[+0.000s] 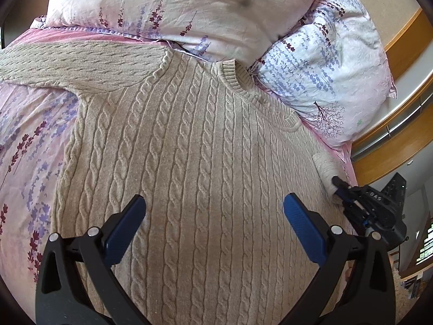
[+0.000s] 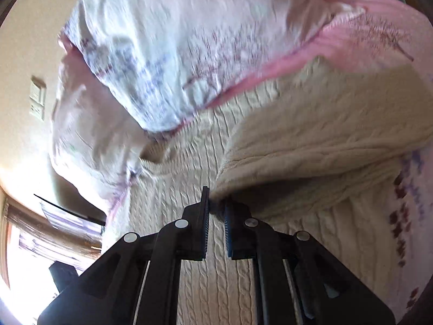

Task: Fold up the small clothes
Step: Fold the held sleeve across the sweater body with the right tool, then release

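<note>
We see a beige cable-knit sweater [image 1: 194,162] lying flat on the bed [image 1: 29,140], collar [image 1: 238,81] toward two floral pillows [image 1: 324,81]. The left gripper [image 1: 213,208] hovers over the sweater body, its blue fingers [image 1: 303,227] wide apart and holding nothing. We note the right gripper [image 2: 216,205] clamped on the cuff of the right sleeve [image 2: 311,146], which lifts off the sweater; the right wrist view is blurred

No text, label or brand can be read anywhere; small marks on the right gripper [image 1: 341,189] are illegible
</note>
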`<state>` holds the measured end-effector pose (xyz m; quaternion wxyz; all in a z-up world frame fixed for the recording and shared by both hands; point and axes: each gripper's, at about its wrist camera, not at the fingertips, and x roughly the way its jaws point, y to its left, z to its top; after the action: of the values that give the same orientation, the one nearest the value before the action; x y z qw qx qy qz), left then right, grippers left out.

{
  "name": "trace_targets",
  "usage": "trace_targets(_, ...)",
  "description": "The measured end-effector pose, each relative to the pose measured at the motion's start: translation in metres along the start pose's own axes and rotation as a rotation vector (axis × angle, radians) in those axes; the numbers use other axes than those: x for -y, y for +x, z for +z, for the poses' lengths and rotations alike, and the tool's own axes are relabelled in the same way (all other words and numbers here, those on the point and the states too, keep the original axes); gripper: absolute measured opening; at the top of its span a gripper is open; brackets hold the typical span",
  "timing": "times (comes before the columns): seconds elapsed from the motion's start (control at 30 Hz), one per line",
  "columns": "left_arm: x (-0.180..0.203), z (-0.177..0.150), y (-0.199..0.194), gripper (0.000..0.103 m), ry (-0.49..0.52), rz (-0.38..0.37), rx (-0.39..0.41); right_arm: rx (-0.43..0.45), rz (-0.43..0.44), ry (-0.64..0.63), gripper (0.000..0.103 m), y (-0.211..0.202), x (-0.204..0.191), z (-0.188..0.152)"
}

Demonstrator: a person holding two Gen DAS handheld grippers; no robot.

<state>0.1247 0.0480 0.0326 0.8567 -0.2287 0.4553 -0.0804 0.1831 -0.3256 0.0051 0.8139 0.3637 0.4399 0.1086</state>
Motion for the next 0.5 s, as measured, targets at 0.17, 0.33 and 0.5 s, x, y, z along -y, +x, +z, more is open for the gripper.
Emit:
trace_targets(0.17,-0.004,0.0,-0.004,0.101,0.001,-0.005,0.005,0.072,0.03,0.129,0.042,-0.021,0.015,0.009)
trace_targets(0.33,-0.012,0.004,-0.006,0.101,-0.013,-0.004,0.0,0.191,0.021,0.318,0.053,-0.048,0.052,0.026)
trace_targets(0.5,-0.02,0.01,-0.01,0.101,-0.025,-0.004,0.007,0.311,-0.08,0.361,0.012,-0.054,0.063,0.037)
